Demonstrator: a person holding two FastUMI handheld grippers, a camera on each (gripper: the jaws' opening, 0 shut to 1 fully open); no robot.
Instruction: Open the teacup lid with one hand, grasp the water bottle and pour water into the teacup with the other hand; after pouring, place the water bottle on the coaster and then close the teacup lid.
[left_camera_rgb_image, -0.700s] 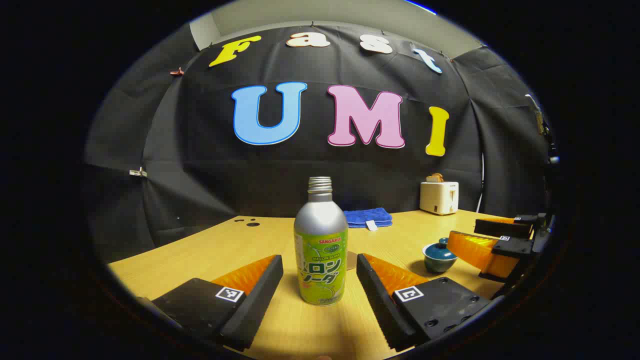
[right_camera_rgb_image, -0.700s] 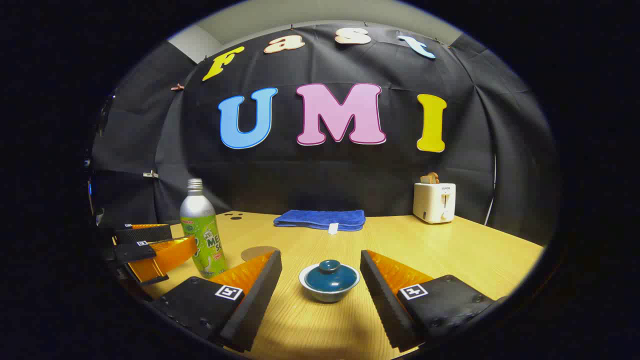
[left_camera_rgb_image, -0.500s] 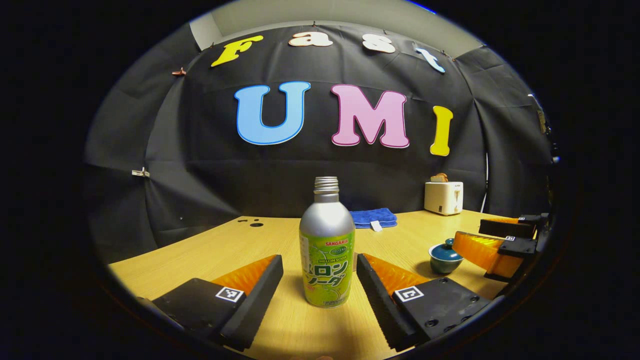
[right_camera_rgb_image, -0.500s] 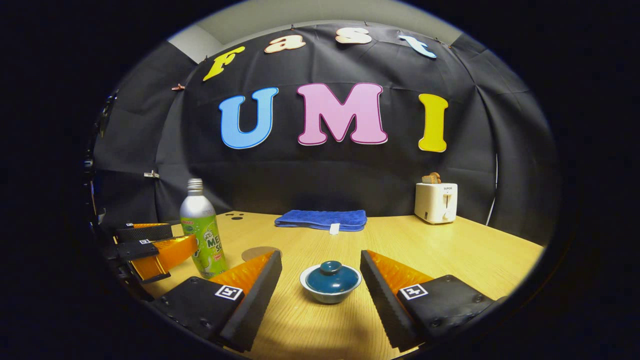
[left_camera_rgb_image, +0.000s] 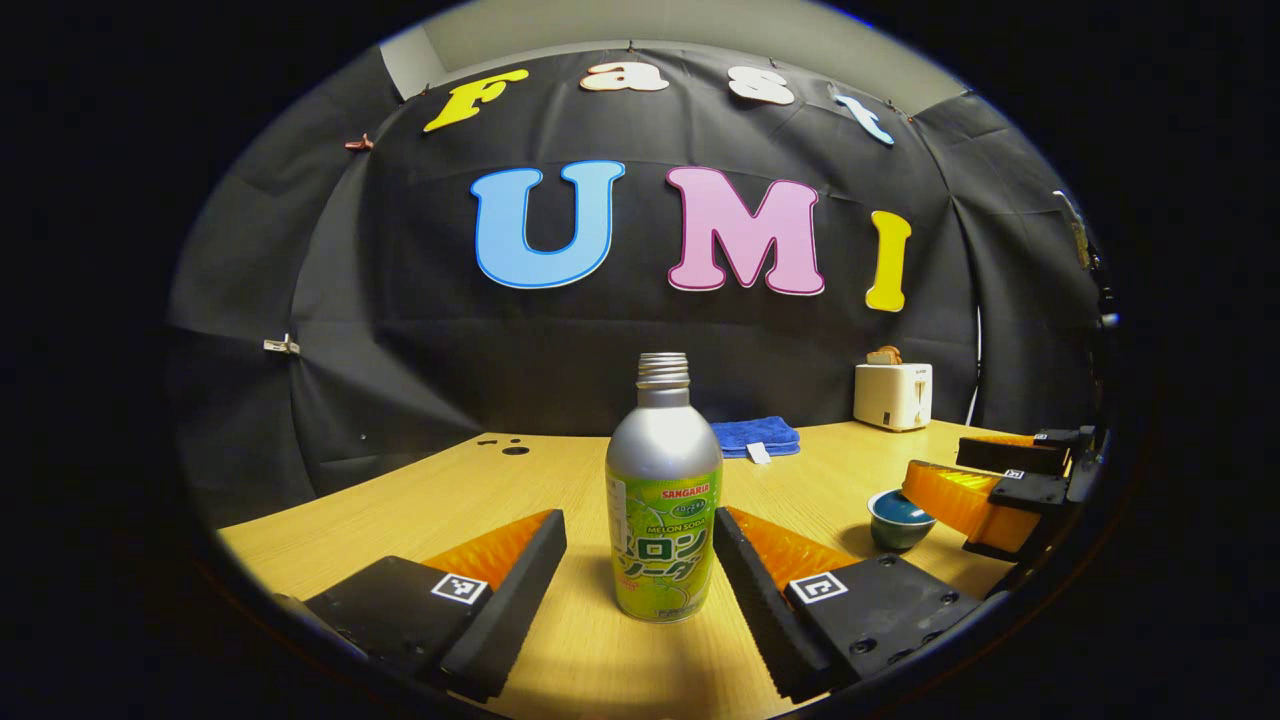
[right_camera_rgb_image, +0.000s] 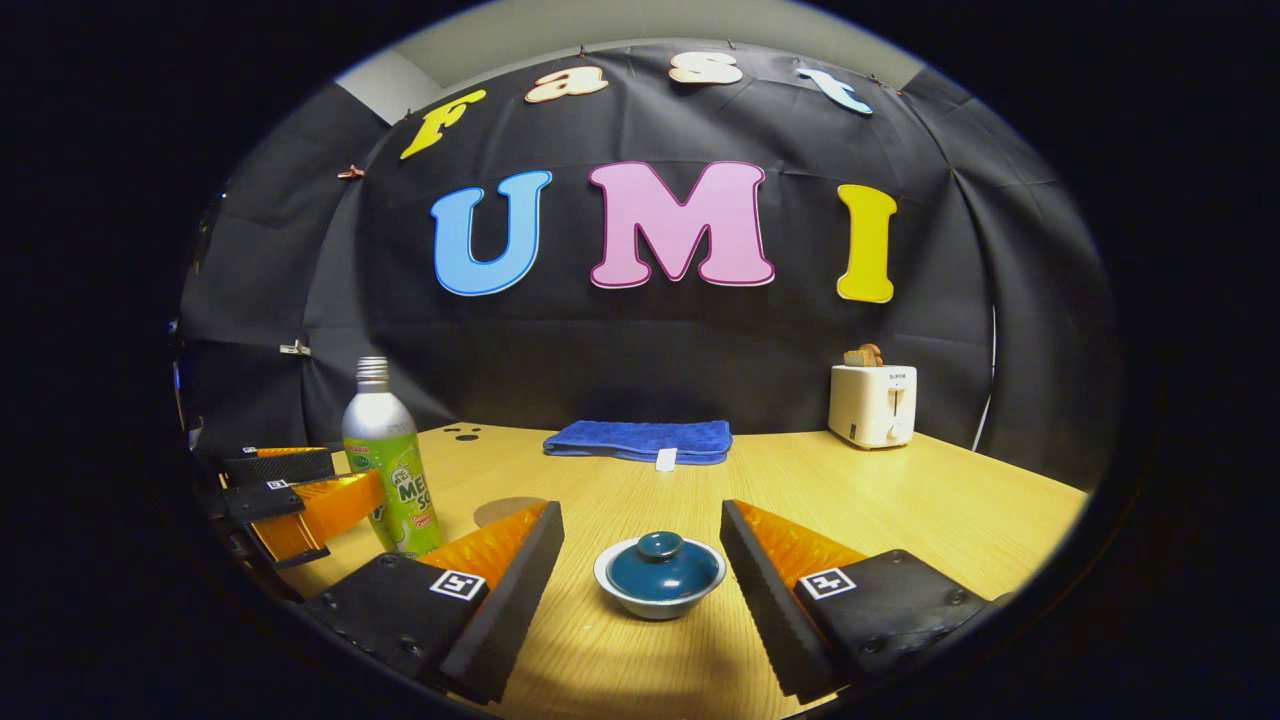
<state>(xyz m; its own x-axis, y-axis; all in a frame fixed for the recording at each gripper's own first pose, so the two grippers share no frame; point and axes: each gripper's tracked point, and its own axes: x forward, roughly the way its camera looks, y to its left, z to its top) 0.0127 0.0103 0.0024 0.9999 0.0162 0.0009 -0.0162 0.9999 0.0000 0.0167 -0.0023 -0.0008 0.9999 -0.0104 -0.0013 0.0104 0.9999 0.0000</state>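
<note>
Water bottle (left_camera_rgb_image: 664, 498) is standing upright on the counter (left_camera_rgb_image: 470, 500) between the left gripper's (left_camera_rgb_image: 640, 580) spread jaws, risking tipping if one jaw is touching first; teacup (right_camera_rgb_image: 660, 577) is sitting lidded between the right gripper's (right_camera_rgb_image: 640, 575) spread jaws.

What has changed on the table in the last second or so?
Both hand-held grippers crept forward: the left one nearer the bottle, the right one nearer the lidded teacup. Nothing was grasped; both stay open. Bottle, teacup, coaster, towel and toaster stayed put.
</note>
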